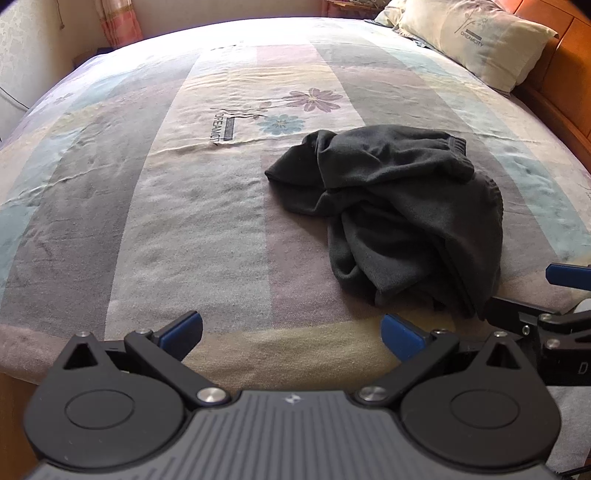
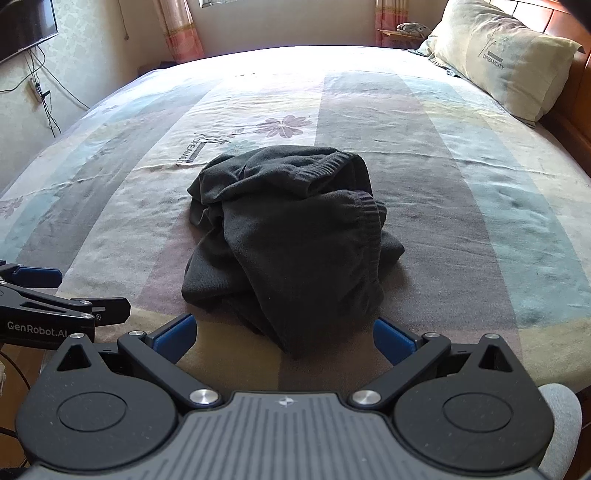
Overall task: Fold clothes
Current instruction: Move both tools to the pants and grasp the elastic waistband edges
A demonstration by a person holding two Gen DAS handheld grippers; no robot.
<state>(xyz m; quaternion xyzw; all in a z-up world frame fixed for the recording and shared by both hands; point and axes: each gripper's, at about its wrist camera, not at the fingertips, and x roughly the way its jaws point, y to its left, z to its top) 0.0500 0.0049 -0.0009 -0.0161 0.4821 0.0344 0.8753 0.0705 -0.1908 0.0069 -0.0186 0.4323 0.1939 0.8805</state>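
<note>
Right wrist view: dark garment lies crumpled at frame centre on the bed. Right gripper and left gripper both gape wide, holding nothing. Risk: pinching 2 bunched layers or the bedcover, since edges are buried.

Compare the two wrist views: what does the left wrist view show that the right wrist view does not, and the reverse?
Only the left wrist view shows the open left gripper head-on. Only the right wrist view shows the wall television, its cables and the open right gripper head-on. Both show the crumpled dark garment on the patterned bed, and the pillow.
</note>
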